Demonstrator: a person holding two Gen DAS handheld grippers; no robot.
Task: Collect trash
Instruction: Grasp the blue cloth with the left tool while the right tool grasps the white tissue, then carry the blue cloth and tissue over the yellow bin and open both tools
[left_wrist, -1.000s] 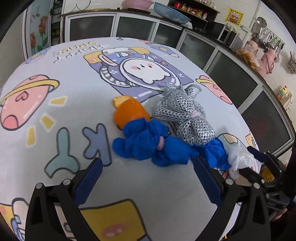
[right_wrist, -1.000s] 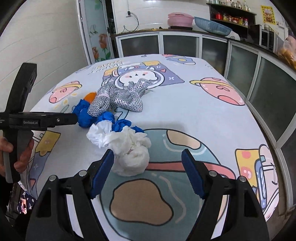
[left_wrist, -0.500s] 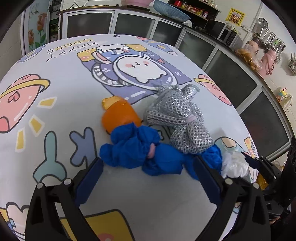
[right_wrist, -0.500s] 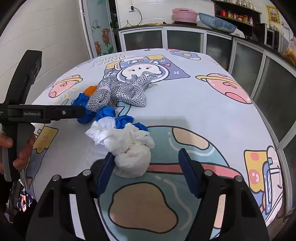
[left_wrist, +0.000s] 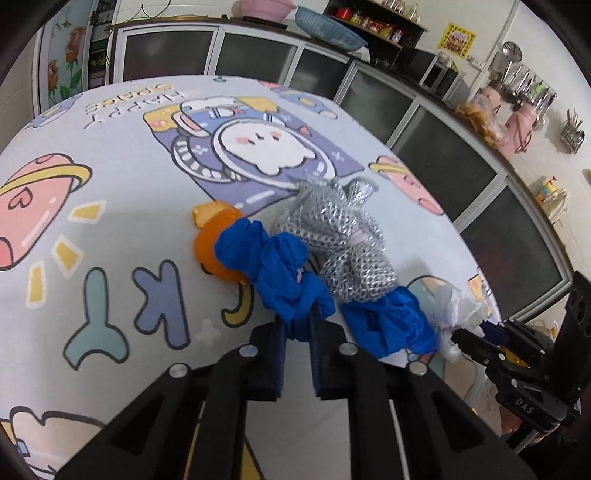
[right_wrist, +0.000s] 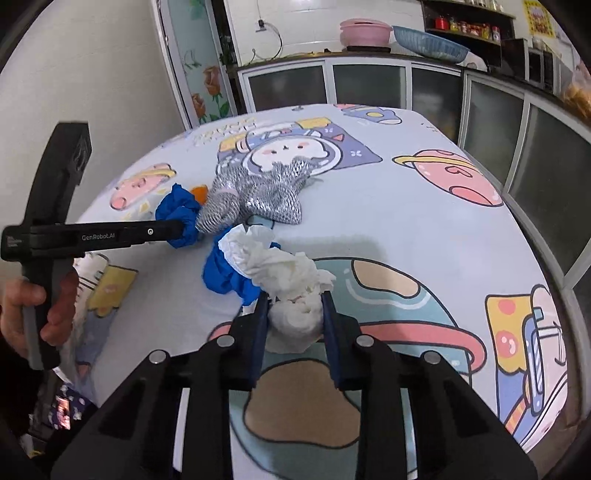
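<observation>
A heap of trash lies on the cartoon tablecloth (left_wrist: 110, 192). My left gripper (left_wrist: 297, 332) is shut on a crumpled blue wad (left_wrist: 273, 266), which lies against an orange piece (left_wrist: 214, 247). A silver mesh bundle (left_wrist: 343, 236) lies just right of it, and a second blue wad (left_wrist: 388, 321) lies nearer. My right gripper (right_wrist: 293, 306) is shut on a white crumpled tissue wad (right_wrist: 288, 280), which also shows in the left wrist view (left_wrist: 458, 306). In the right wrist view the silver bundle (right_wrist: 258, 192) and both blue wads (right_wrist: 177, 214) (right_wrist: 225, 273) lie behind the tissue.
The table (right_wrist: 424, 229) ends close at the right, beside dark glass-front cabinets (right_wrist: 535, 147). Bowls (right_wrist: 365, 29) sit on the counter behind. The person's hand (right_wrist: 40, 314) holds the left gripper's handle at the table's left edge.
Both grippers have closed: the left on the blue wad, the right on the white tissue wad. Both moved forward onto their wads.
</observation>
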